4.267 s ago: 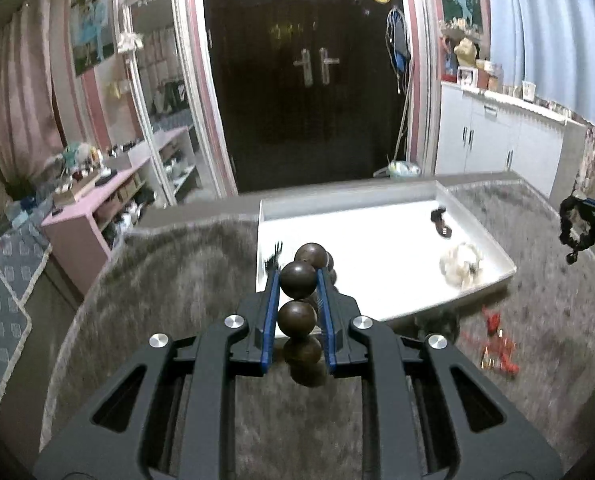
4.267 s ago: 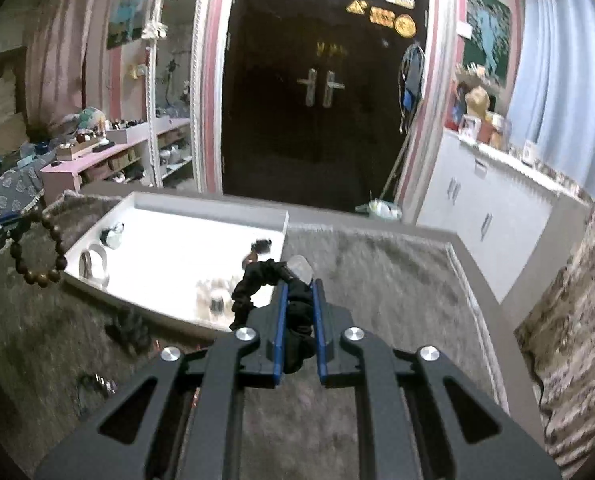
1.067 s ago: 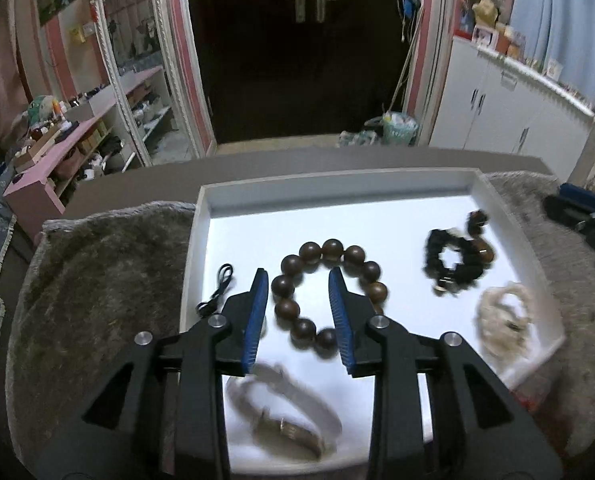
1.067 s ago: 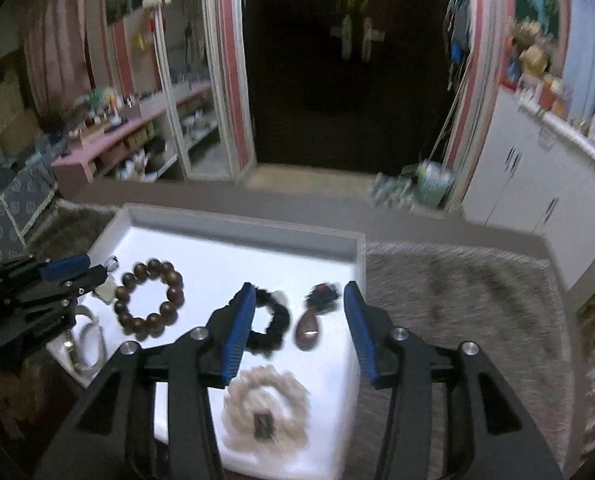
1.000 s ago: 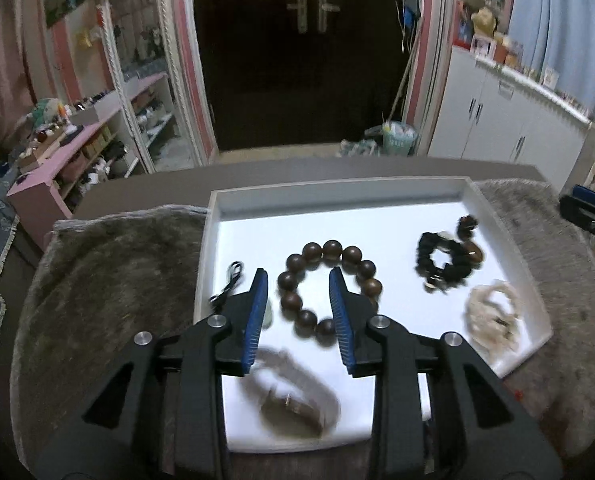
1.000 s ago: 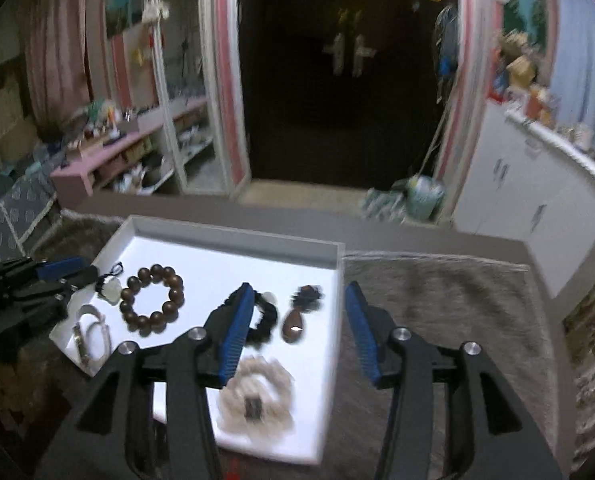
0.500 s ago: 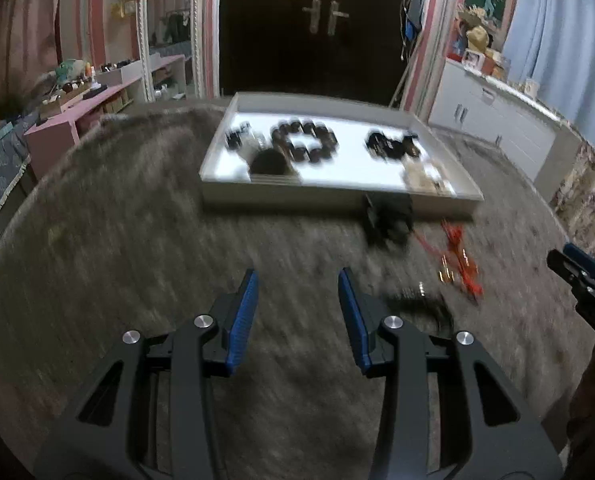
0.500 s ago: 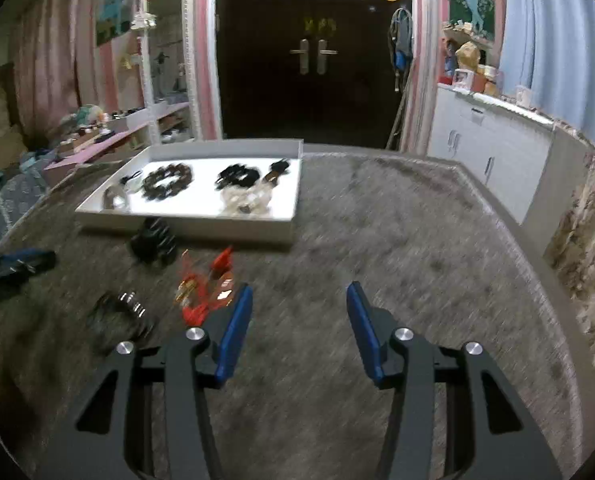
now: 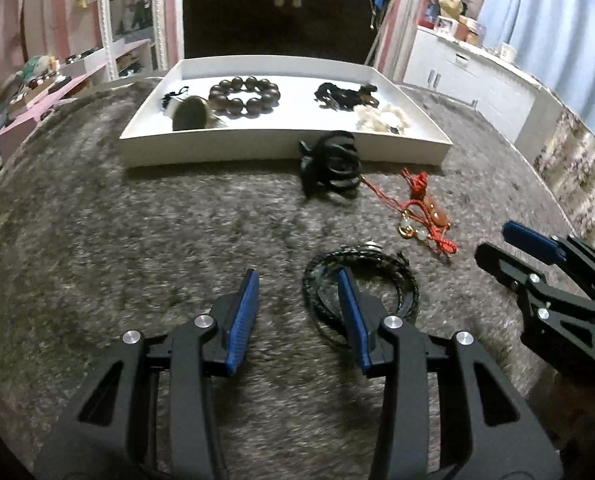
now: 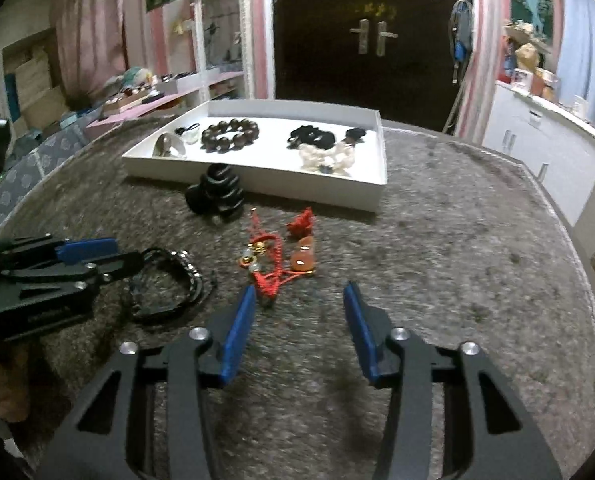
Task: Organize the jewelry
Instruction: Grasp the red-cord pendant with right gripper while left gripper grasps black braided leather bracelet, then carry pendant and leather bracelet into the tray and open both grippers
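Note:
A white tray at the far side of the grey rug holds a brown bead bracelet, a black bracelet, a white bracelet and a small piece at its left. On the rug in front lie a black hair claw, a red cord charm and a black braided cord bracelet. My left gripper is open and empty, its right finger over the braided bracelet's left side. My right gripper is open and empty, just short of the red cord charm.
The grey rug covers the table, with open rug left of my left gripper and right of my right gripper. Behind the table are a dark double door, pink shelves at the left and white cabinets at the right.
Both grippers let go of their bracelets in the tray, drew back and came down low over the rug. They now sit open near the loose pieces in front of the tray.

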{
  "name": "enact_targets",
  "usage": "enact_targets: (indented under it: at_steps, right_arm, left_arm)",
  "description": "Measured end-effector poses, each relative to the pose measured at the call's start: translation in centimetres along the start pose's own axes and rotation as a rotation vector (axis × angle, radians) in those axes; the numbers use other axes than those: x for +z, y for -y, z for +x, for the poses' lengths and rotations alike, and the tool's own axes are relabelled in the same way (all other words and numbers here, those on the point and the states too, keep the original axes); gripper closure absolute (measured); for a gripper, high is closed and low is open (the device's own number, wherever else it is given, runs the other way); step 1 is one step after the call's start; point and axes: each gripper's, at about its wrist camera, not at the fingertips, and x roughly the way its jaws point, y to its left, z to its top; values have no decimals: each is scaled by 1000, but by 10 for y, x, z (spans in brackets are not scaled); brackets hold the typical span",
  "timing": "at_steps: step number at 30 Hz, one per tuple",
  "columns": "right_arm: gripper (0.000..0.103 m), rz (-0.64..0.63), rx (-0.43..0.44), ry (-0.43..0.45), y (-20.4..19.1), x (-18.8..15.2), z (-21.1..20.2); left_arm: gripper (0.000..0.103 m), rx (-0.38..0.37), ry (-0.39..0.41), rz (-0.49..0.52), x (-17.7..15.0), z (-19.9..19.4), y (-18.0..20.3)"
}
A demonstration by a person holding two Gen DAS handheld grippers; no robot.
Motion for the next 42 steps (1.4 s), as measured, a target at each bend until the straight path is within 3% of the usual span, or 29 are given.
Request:
enact_targets:
  at_steps: [1, 9, 17, 20, 21, 24, 42]
  right_arm:
    - [66, -2, 18, -12, -1, 1, 4]
    - [69, -11, 75, -54, -3, 3, 20]
    - [71, -25, 59, -70, -10, 6, 29]
    - [81, -24, 52, -84, -11, 7, 33]
    - [90, -24, 53, -90, -10, 7, 34]
    - [99, -23, 61, -97, -9, 7, 37]
    - [99, 21, -6, -9, 16, 13, 5]
  left_arm:
    - [73, -11, -9, 5, 0, 2, 1]
    - [85, -46, -36, 40, 3, 13, 8]
    - [87, -20, -34, 79, 7, 23, 15]
    - [87, -6, -22, 89, 6, 22, 17]
    - [91, -5, -17, 85, 6, 22, 17]
    - [96, -15, -9, 64, 6, 19, 13]
    - [97, 62, 39, -8, 16, -6, -25]
